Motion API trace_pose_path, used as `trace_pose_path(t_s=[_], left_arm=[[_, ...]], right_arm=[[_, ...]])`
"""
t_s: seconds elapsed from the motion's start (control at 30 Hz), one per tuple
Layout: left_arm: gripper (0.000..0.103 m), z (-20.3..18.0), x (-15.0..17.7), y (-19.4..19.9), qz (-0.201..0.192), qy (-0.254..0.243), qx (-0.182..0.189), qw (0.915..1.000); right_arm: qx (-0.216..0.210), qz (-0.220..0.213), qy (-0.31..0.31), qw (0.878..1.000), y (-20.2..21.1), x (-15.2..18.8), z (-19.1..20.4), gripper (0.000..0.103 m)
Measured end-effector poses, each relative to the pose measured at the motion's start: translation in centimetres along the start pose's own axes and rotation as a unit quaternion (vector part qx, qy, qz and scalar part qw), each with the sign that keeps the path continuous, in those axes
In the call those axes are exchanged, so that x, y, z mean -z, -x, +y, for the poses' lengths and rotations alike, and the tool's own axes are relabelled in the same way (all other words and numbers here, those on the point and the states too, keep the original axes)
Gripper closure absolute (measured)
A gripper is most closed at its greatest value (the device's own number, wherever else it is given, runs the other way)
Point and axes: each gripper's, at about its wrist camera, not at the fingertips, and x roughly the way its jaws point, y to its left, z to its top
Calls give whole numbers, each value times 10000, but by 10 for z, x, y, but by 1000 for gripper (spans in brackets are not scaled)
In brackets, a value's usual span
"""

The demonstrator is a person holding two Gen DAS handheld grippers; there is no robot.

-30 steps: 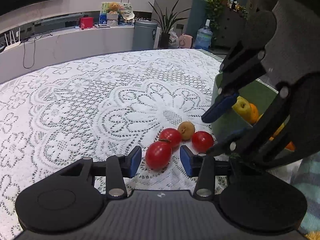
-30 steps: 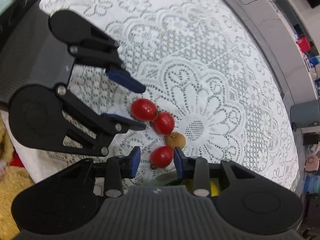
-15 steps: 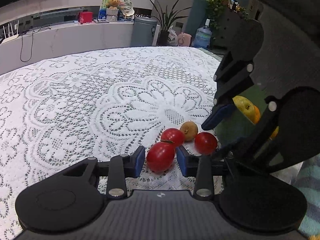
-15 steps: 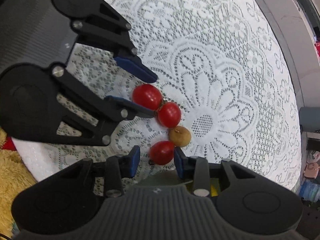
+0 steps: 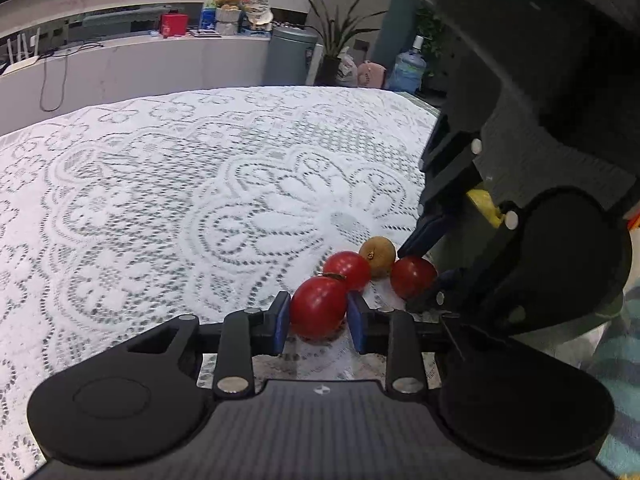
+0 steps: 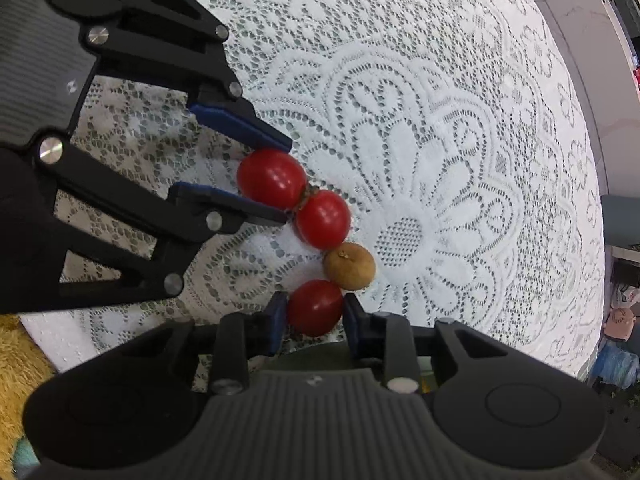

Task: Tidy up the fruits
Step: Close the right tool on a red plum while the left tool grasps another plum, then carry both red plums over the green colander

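Three red tomatoes and a small brown fruit lie in a row on the white lace tablecloth. My left gripper is shut on the nearest tomato; it also shows in the right wrist view between the left fingers. My right gripper is shut on the end tomato, which shows in the left wrist view. The middle tomato and the brown fruit lie free between them.
A green container with yellow fruit sits behind the right gripper, mostly hidden. The lace tablecloth stretches left and back. A yellow plush thing lies off the table's edge.
Both grippers have moved forward and closed their fingers onto their tomatoes; a second ago each pair of fingers stood apart from its fruit.
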Motion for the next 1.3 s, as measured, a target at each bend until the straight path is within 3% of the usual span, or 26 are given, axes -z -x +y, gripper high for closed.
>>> trace_pose_path(t_s=[0.43,0.77,1.03,1.3], left_arm=[[70,27,-14,29,-290,864,-285,9954],[70,28,-14,60,-630,1260,-230,9898],[69,-2,-22,77,-936,914,28,9914],[69,-53,-27,87,-1093,45,286,9936]], right_arm=[[100,-866,-357,9956,27,-9,-9,77],[5,-1452,-1147,9827,68,17,-9,77],[10,-2215,-2131,9516,111,71,-1,76],[108,-2913,-3277,8987,128,154,7,76]])
